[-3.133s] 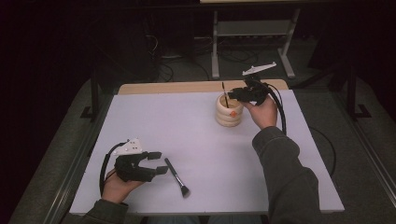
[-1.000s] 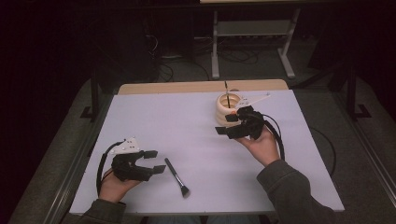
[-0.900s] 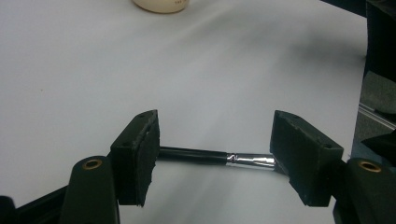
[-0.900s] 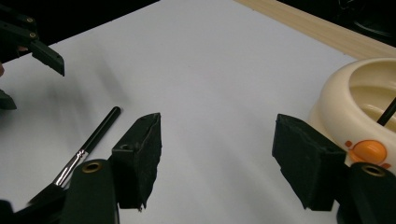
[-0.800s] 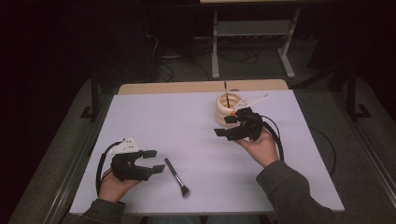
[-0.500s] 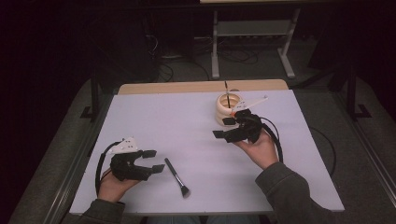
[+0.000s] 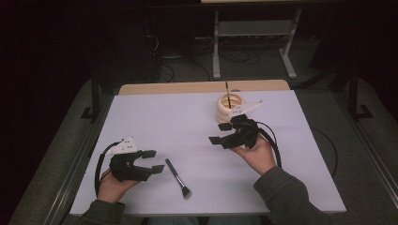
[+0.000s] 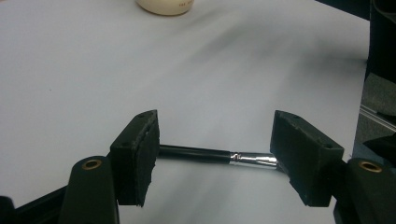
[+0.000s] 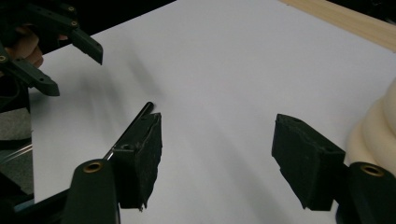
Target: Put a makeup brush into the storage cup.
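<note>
Since three seconds back, my right gripper [image 7: 222, 133] has come away from the cream ribbed holder [image 7: 228, 108] and now sits just in front of it, toward me, while my left gripper [image 7: 153, 161] has kept its place. Taking the makeup brush [image 7: 177, 177] on the white table sheet [image 7: 164, 117] as my landmark and going left to right: my left gripper hangs just left of its handle end, jaws spread wide and empty; in the left gripper view the brush's black handle and silver ferrule [image 8: 219, 156] lie on the sheet behind the two pads, not pinched by them. To the brush's right and farther from me, my right gripper [image 9: 217, 158] hovers released, nothing between its pads, jaws pointing back toward the brush; its own view catches the handle tip [image 9: 142, 113] past one pad. Beyond that, farthest from the brush, the holder stands upright with a thin dark brush handle [image 7: 227, 92] rising from it.
</note>
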